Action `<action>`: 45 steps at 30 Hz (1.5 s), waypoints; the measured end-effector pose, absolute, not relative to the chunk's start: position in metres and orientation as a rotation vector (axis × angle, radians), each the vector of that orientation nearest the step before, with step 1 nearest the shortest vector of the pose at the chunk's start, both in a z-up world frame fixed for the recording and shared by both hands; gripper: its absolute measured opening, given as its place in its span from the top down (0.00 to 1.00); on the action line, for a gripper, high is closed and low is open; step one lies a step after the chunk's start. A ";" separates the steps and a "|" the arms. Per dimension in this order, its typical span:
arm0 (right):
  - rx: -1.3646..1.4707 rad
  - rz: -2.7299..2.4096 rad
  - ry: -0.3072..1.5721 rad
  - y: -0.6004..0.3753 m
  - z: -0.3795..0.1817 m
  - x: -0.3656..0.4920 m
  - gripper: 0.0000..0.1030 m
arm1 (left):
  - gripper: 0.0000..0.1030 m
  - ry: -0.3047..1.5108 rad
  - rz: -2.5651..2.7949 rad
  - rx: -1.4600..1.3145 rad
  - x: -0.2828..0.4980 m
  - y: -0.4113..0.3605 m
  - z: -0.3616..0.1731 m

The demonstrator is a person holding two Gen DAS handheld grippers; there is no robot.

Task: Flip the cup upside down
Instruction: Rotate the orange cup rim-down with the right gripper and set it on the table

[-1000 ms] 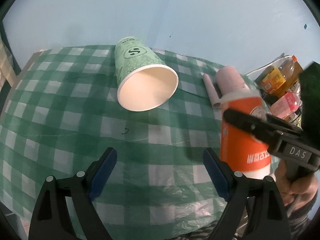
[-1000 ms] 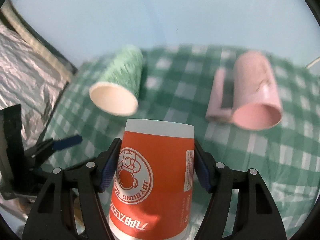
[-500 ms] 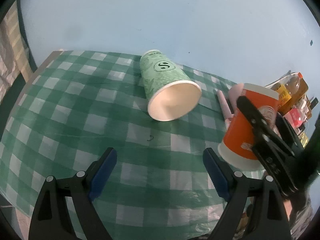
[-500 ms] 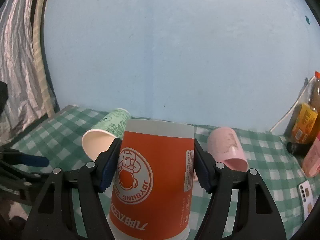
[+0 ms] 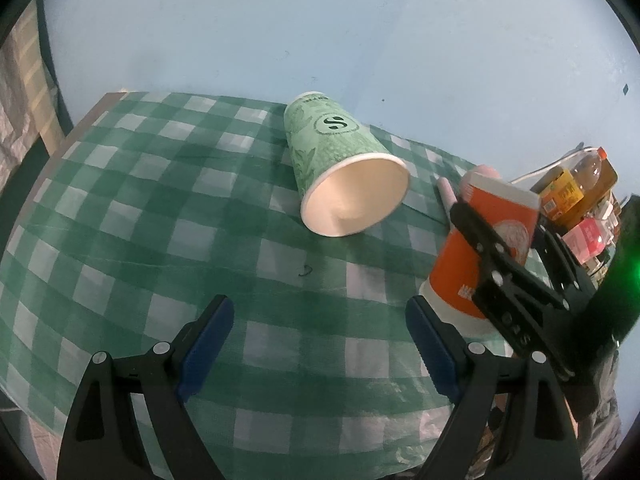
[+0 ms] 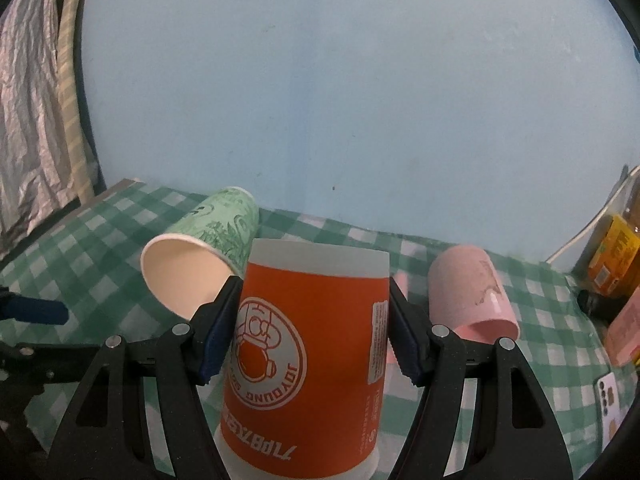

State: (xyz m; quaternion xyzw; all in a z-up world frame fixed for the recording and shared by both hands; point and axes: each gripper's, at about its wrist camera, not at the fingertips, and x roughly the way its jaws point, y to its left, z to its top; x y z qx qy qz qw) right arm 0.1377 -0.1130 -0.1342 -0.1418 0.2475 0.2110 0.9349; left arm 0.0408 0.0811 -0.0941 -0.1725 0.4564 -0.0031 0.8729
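- Checked tablecloth (image 5: 160, 200) now carries the orange cup (image 6: 308, 344), tilted a moment ago, mouth-down near its right edge.
- Right gripper (image 6: 314, 328) stays clamped on it; flip looks done, release remains.
- Left gripper (image 5: 320, 340) hangs apart, empty.

The left claw (image 5: 316, 340) is held wide apart, nothing gripped between its fingers. The right claw (image 6: 310, 330) is clamped on the orange cup (image 6: 308, 344).

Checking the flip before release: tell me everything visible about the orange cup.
The orange cup looks like paper, with white bands at both ends and a white round astronaut logo whose lettering reads inverted. It stands mouth-down, slightly tilted, over the green checked tablecloth. The right gripper clamps its sides with blue pads.
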 end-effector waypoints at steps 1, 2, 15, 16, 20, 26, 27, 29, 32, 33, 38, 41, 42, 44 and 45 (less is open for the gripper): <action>-0.289 0.433 0.507 -0.114 -0.134 0.135 0.33 | 0.14 0.954 -0.008 -0.355 0.040 0.080 -0.094; -0.286 0.439 0.513 -0.116 -0.135 0.132 0.33 | 0.14 0.955 -0.012 -0.349 0.039 0.078 -0.094; -0.216 0.454 0.574 -0.139 -0.140 0.112 0.27 | 0.14 0.937 -0.027 -0.305 0.026 0.062 -0.092; -0.209 0.452 0.572 -0.141 -0.138 0.111 0.23 | 0.14 0.933 -0.031 -0.303 0.025 0.061 -0.091; -0.190 0.456 0.548 -0.149 -0.128 0.104 0.20 | 0.11 0.911 -0.043 -0.296 0.022 0.058 -0.085; -0.151 0.433 0.517 -0.166 -0.110 0.094 0.17 | 0.06 0.841 -0.036 -0.265 0.014 0.050 -0.073; -0.145 0.433 0.514 -0.169 -0.107 0.092 0.17 | 0.04 0.828 -0.034 -0.256 0.012 0.048 -0.071; -0.137 0.431 0.510 -0.175 -0.102 0.089 0.16 | 0.03 0.802 -0.033 -0.235 0.008 0.042 -0.066; -0.137 0.421 0.498 -0.182 -0.093 0.082 0.16 | 0.01 0.772 -0.039 -0.207 0.002 0.035 -0.060; -0.133 0.416 0.498 -0.185 -0.090 0.080 0.15 | 0.01 0.760 -0.039 -0.197 0.000 0.032 -0.058; -0.108 0.424 0.487 -0.192 -0.081 0.070 0.15 | 0.01 0.728 -0.037 -0.161 -0.008 0.021 -0.054; -0.122 0.402 0.481 -0.193 -0.079 0.066 0.15 | 0.01 0.694 -0.031 -0.135 -0.014 0.015 -0.050; -0.120 0.398 0.481 -0.194 -0.078 0.065 0.15 | 0.01 0.683 -0.027 -0.128 -0.016 0.014 -0.049; -0.112 0.391 0.478 -0.197 -0.078 0.063 0.15 | 0.01 0.661 -0.018 -0.110 -0.019 0.012 -0.046; -0.106 0.383 0.478 -0.199 -0.077 0.062 0.15 | 0.01 0.652 -0.015 -0.101 -0.021 0.010 -0.045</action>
